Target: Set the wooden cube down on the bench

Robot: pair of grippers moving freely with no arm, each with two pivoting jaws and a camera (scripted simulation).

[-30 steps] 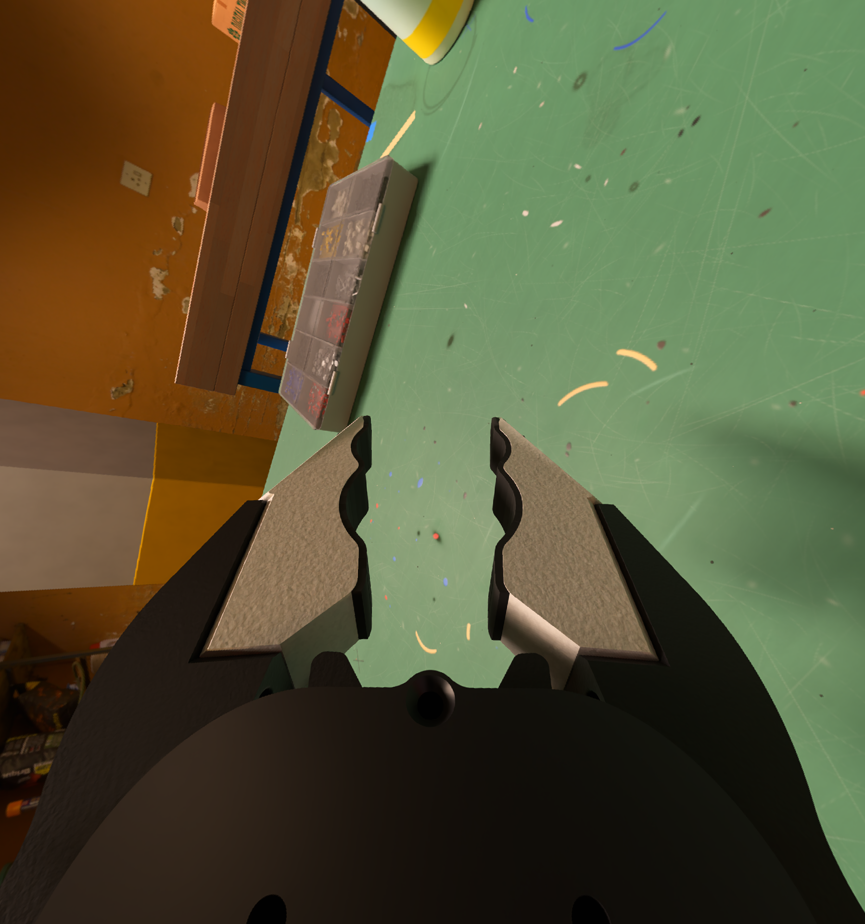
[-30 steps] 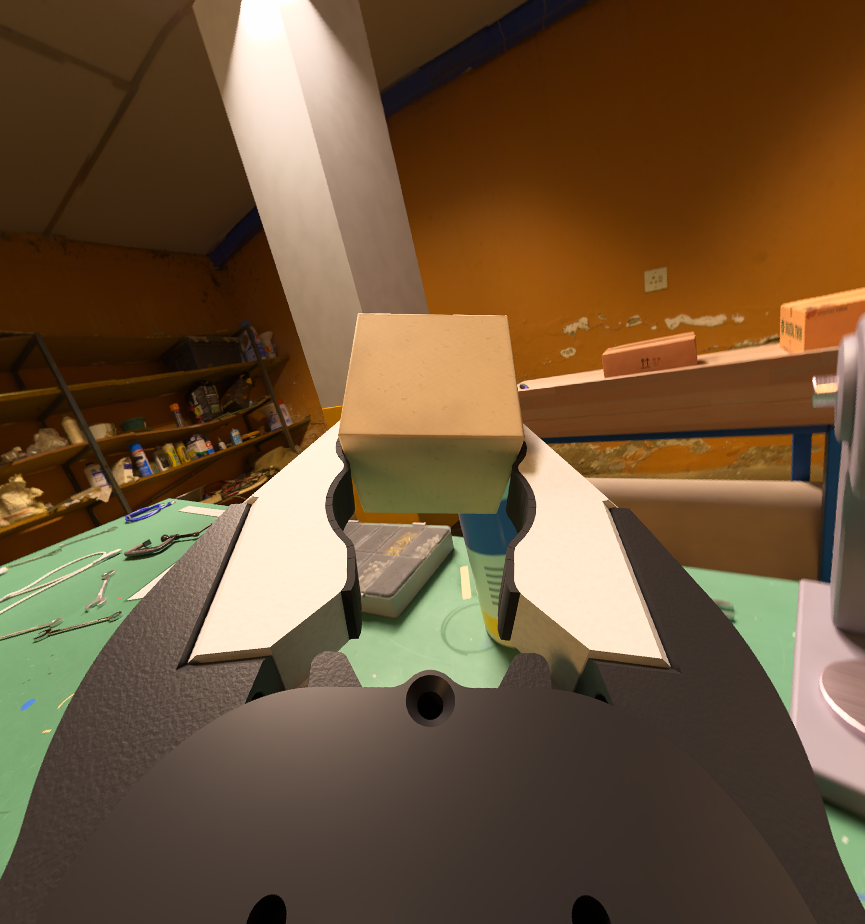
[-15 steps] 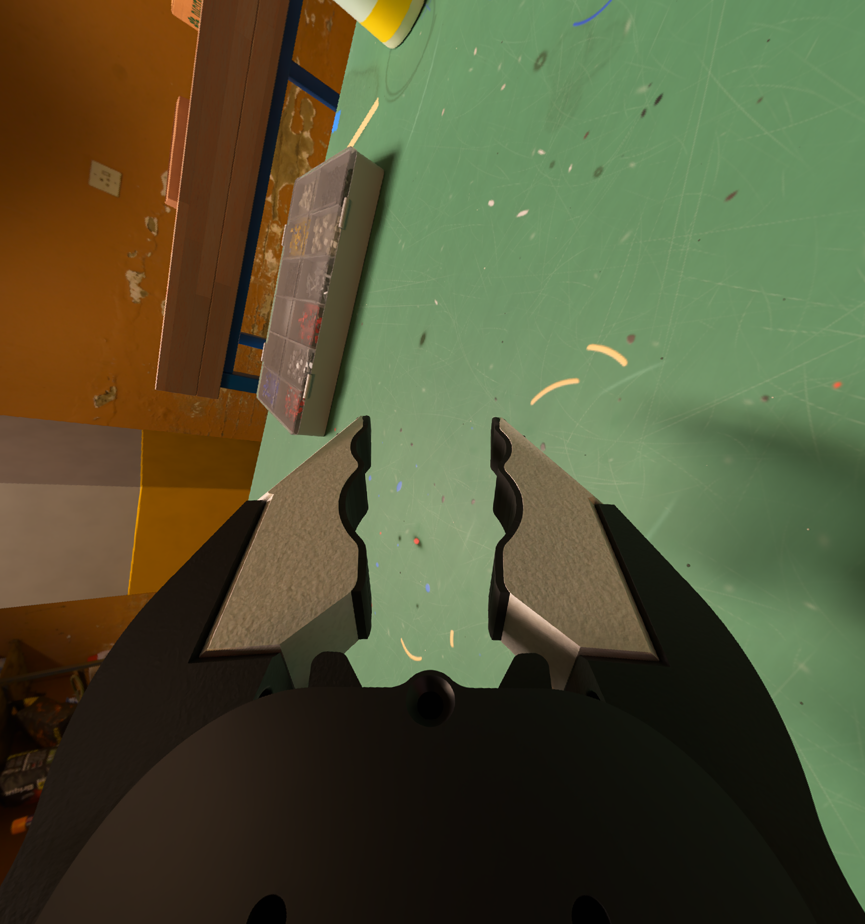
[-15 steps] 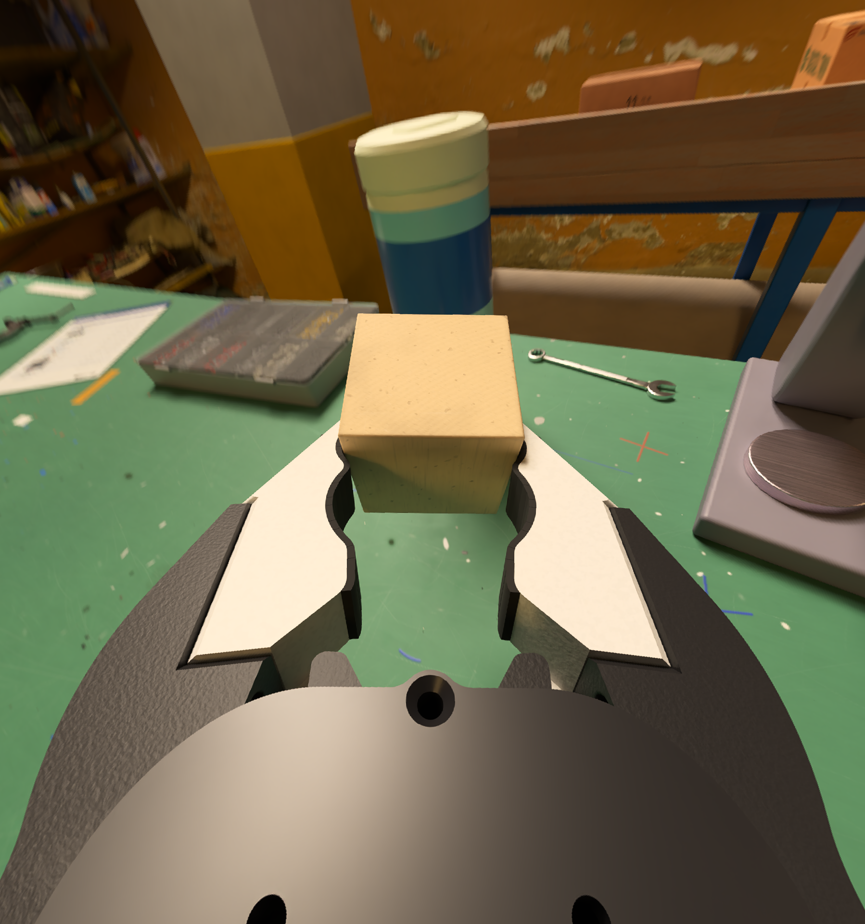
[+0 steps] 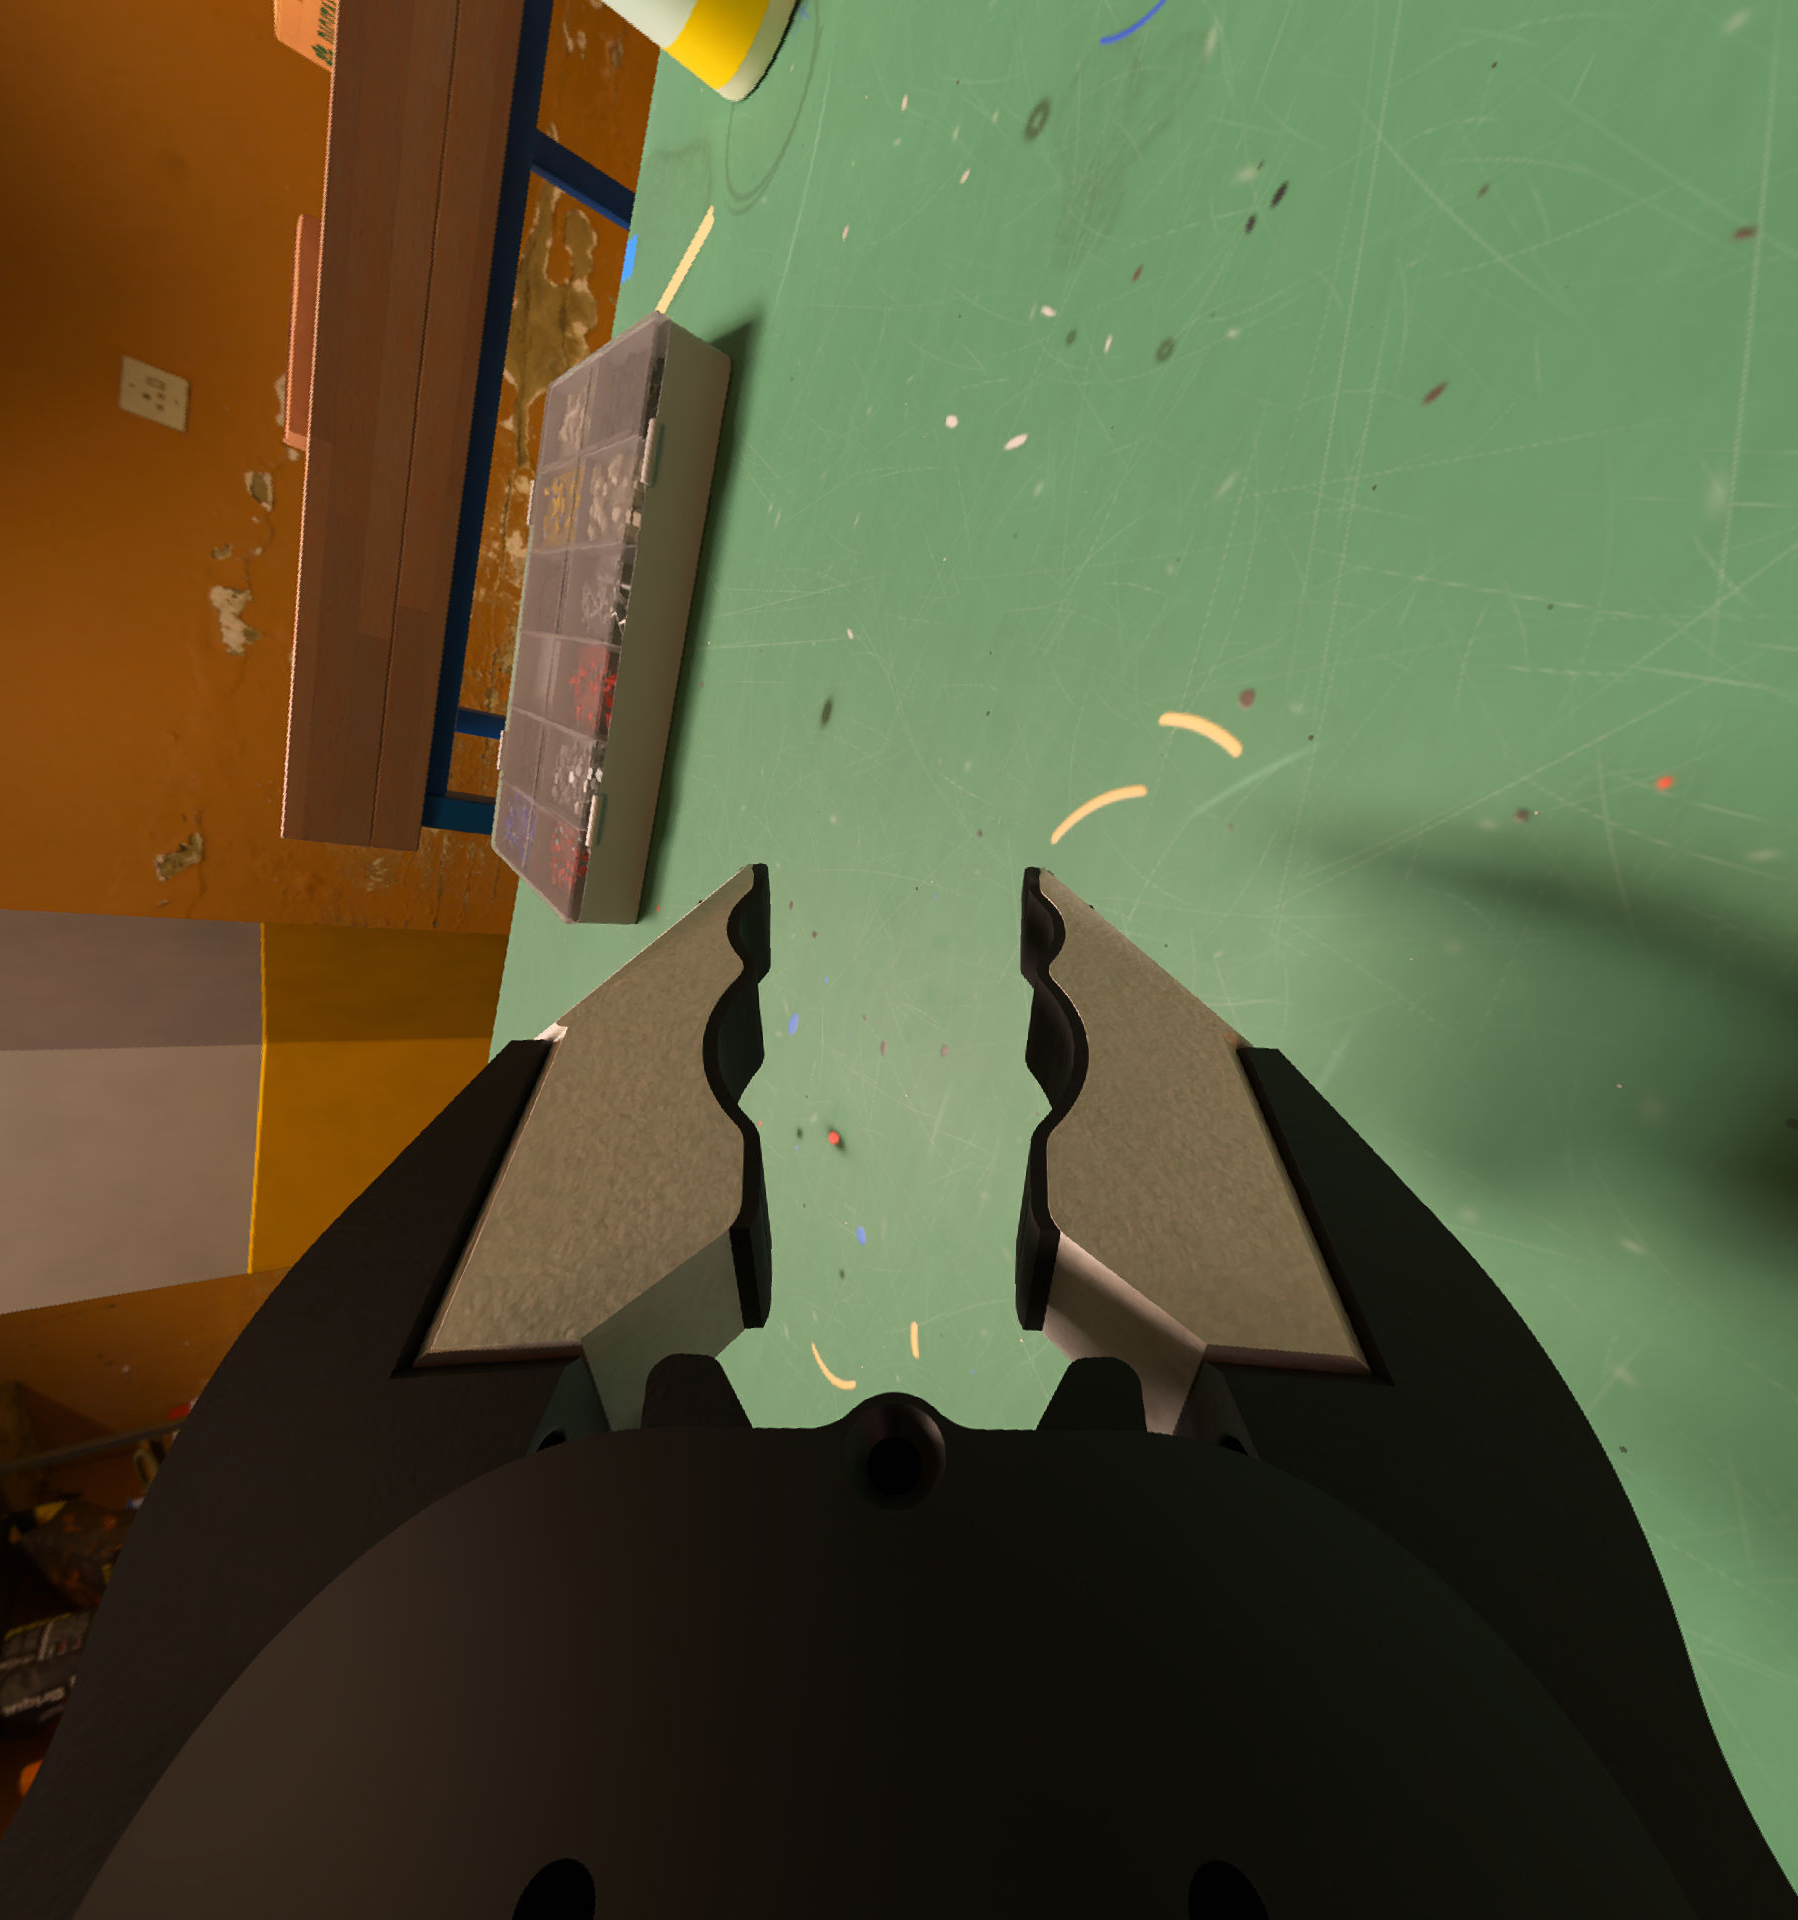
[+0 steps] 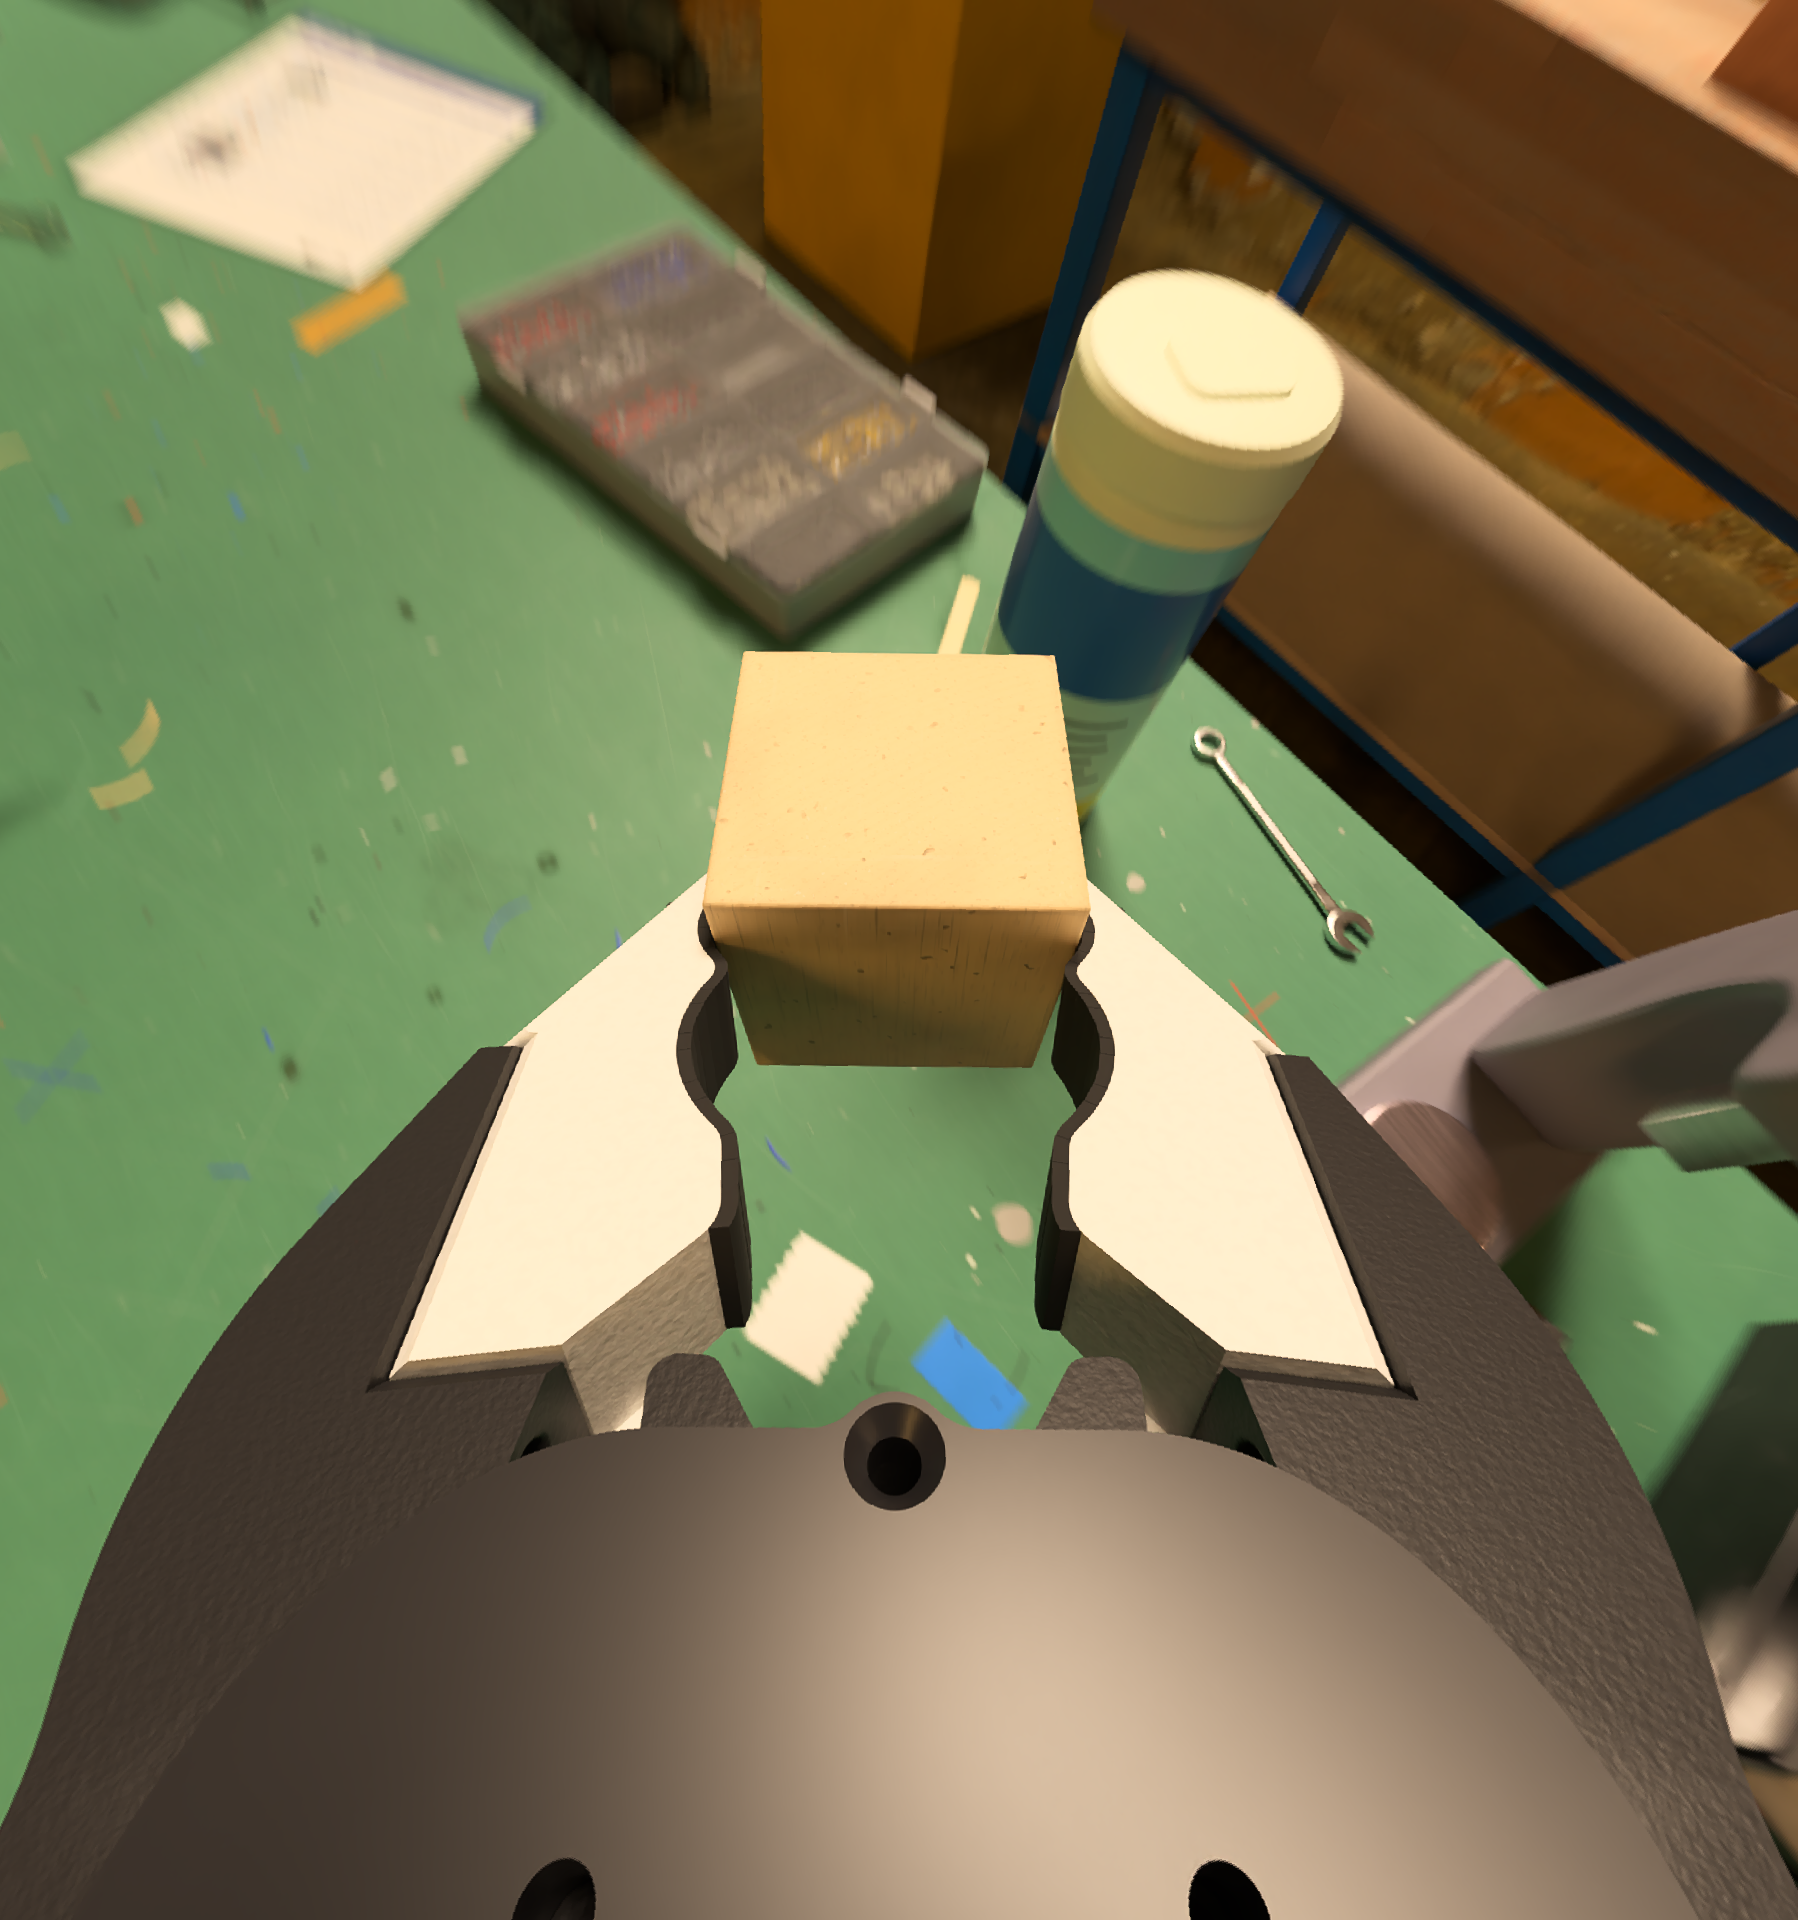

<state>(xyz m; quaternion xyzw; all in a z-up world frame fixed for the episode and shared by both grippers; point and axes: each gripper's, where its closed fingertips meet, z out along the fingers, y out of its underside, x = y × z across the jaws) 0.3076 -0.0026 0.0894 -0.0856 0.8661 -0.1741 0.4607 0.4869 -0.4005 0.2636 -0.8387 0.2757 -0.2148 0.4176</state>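
A pale wooden cube [image 6: 895, 831] sits clamped between the fingertips of my right gripper [image 6: 895, 935], held above the green bench top [image 6: 355, 935]. The right gripper is shut on it and tilted down toward the bench. My left gripper [image 5: 895, 894] is open and empty, its fingers [image 5: 646, 1122] apart over a bare, speckled patch of the green bench [image 5: 1290, 520]. The cube does not show in the left wrist view.
A clear parts organiser [image 6: 718, 426] [image 5: 604, 613] lies near the far bench edge. A blue-and-cream canister [image 6: 1144, 520] stands just behind the cube, a small wrench [image 6: 1279, 842] to its right. A grey machine [image 6: 1653, 1091] stands at the right. A paper pad [image 6: 303, 145] lies far left.
My right gripper has pitched downward with the cube, from facing the wall to looking down on the bench. The left gripper has barely shifted and stays open.
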